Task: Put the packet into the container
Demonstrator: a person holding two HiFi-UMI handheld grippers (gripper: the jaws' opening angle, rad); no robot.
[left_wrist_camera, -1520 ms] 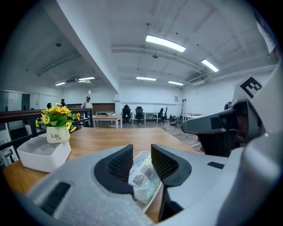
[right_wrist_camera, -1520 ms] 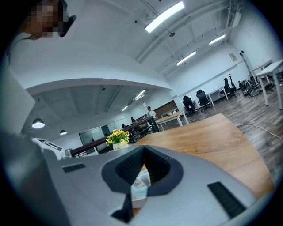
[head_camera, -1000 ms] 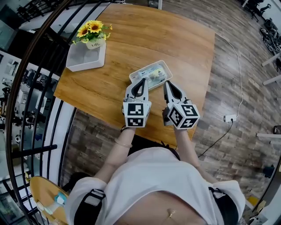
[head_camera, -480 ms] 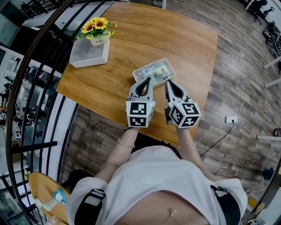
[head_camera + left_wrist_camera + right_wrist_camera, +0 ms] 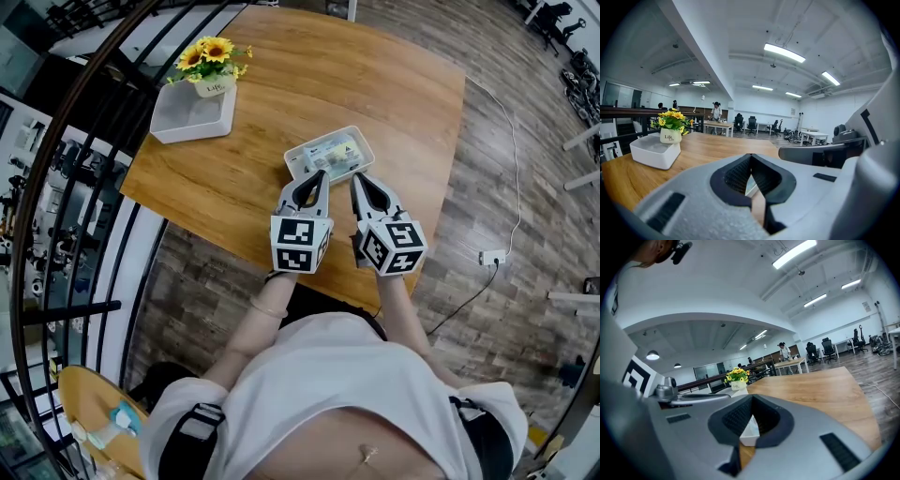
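Observation:
A shallow white container (image 5: 298, 156) stands on the wooden table (image 5: 394, 103), and a packet (image 5: 338, 150) with yellow and green print lies inside it. My left gripper (image 5: 320, 173) is shut and empty, its tips at the container's near edge. Beside it, my right gripper (image 5: 355, 177) is also shut and empty, tips just short of the same edge. In the left gripper view the jaws (image 5: 751, 156) meet, with a sliver of the container (image 5: 750, 186) showing below them. The right gripper (image 5: 752, 398) view also shows closed jaws, with the container (image 5: 751, 432) behind the gap.
A deeper white tray (image 5: 187, 117) holding a small pot of yellow flowers (image 5: 208, 56) sits at the table's far left corner. A black railing (image 5: 84, 187) runs along the left. The table's near edge lies under my grippers. A cable (image 5: 511, 187) crosses the floor at right.
The head view has shifted slightly. Both grippers stay shut, close together in front of the container, and the packet rests unmoved inside it.

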